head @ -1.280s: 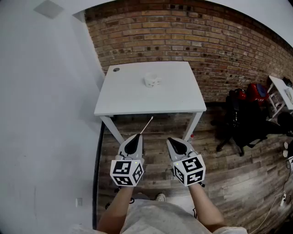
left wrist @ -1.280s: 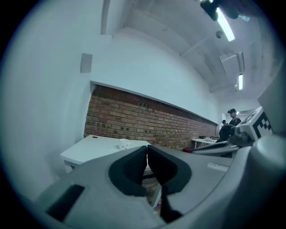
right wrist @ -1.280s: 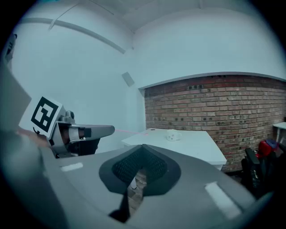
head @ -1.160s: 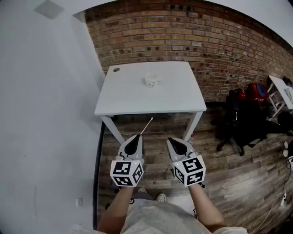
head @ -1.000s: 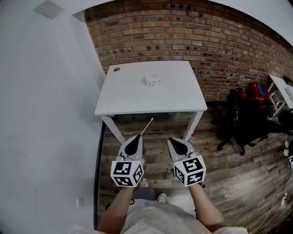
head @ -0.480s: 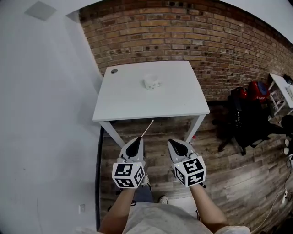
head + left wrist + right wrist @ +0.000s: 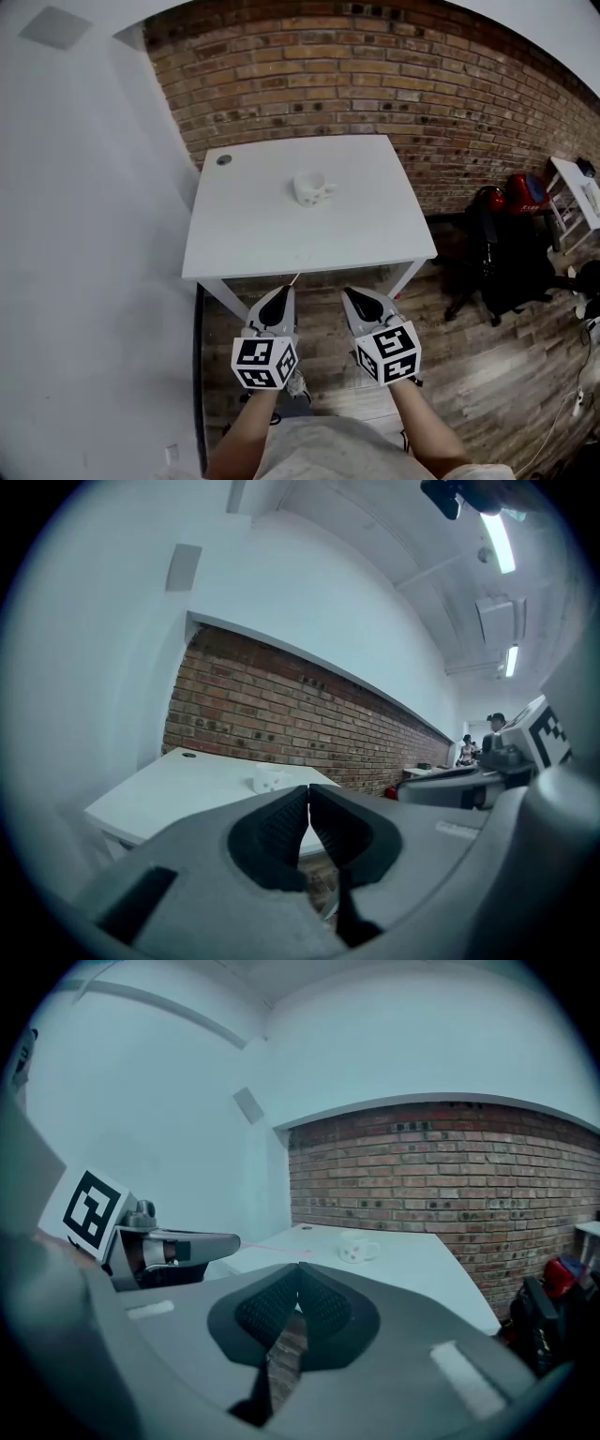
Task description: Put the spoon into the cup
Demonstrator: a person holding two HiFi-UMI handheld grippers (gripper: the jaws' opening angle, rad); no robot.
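A small white cup (image 7: pixel 312 187) with a handle stands on the white table (image 7: pixel 244 234), toward its back middle; it also shows in the left gripper view as the cup (image 7: pixel 268 780) and in the right gripper view as the cup (image 7: pixel 356 1250). My left gripper (image 7: pixel 277 292) is shut on a thin spoon (image 7: pixel 293 279), whose tip points up at the table's front edge. In the right gripper view the spoon (image 7: pixel 272 1248) sticks out of the left gripper (image 7: pixel 206 1241) as a slim pale rod. My right gripper (image 7: pixel 351 292) hangs beside it, shut and empty. Both are short of the table, over the floor.
A brick wall (image 7: pixel 394 84) runs behind the table and a white wall (image 7: pixel 84 234) stands to its left. A black chair (image 7: pixel 511 272) and a red object (image 7: pixel 525 192) are at the right on the wooden floor. A round hole (image 7: pixel 223 159) marks the table's back left corner.
The person has stepped toward the table, so it sits nearer and larger. The spoon's tip now meets the table's front edge. Both grippers stay shut.
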